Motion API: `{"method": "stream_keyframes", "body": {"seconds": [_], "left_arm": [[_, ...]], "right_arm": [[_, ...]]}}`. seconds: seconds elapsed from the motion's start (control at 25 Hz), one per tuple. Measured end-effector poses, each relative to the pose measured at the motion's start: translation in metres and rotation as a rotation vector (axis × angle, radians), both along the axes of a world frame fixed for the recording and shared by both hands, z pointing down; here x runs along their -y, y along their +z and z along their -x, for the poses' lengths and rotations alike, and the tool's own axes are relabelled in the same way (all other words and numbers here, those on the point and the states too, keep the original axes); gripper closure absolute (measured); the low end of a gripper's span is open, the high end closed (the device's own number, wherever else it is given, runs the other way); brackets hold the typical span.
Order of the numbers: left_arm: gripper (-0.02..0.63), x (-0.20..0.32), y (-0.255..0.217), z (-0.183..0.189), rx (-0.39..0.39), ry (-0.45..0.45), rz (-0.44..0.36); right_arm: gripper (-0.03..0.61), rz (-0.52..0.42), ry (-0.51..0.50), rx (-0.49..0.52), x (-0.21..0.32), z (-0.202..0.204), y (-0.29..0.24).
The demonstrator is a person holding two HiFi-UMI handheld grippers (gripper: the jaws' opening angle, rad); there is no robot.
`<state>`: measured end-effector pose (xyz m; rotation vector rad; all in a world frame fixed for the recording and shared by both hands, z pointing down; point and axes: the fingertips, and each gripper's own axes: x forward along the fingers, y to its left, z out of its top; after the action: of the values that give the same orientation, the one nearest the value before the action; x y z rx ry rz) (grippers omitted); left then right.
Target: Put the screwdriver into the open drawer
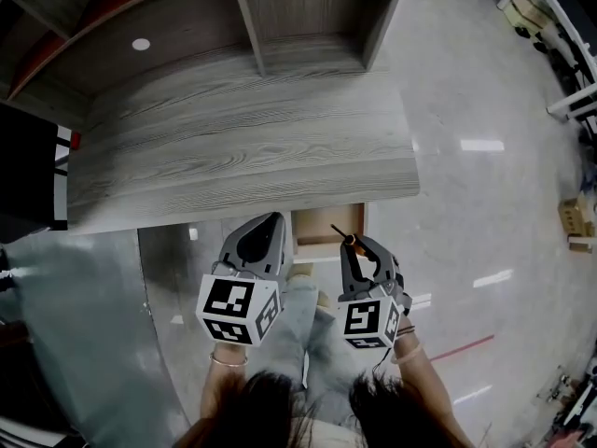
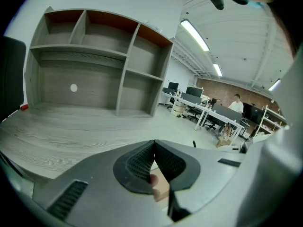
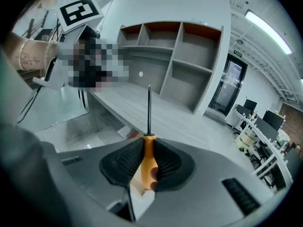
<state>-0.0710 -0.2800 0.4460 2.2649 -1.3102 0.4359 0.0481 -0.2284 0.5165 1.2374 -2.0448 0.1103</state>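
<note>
My left hand-held gripper (image 2: pixel 154 148) has its jaws fully together, the ribbed pads meeting along one line with nothing between them. In the head view it sits at 9 o'clock from my right hand-held gripper (image 3: pixel 148 143), the two near each other but apart.

My right hand-held gripper is clamped on the screwdriver (image 3: pixel 148 157). Both pads press on the orange handle, and the dark shaft projects straight out past the jaw tips. In the head view the shaft points toward 10 o'clock.

The open drawer (image 1: pixel 312 236) projects from under the near edge of the desk (image 1: pixel 242 147), at that edge's 6 o'clock side. In the head view the screwdriver tip lies over the drawer opening, while the handle sits at the drawer's front edge. I cannot tell whether the tip touches the drawer.

A grey shelf unit (image 1: pixel 308 17) with open compartments stands at 12 o'clock on the desk.
</note>
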Motion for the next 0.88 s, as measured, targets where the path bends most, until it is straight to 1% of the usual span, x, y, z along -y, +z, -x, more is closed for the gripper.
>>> {"method": "stream_keyframes", "body": {"seconds": [0.88], "left_arm": [[0.597,0.013,0.049,0.003,0.02,0.007,0.015]], "right_arm": [[0.494,0.06,-0.107,-0.101,0.015,0.013,0.073]]}}
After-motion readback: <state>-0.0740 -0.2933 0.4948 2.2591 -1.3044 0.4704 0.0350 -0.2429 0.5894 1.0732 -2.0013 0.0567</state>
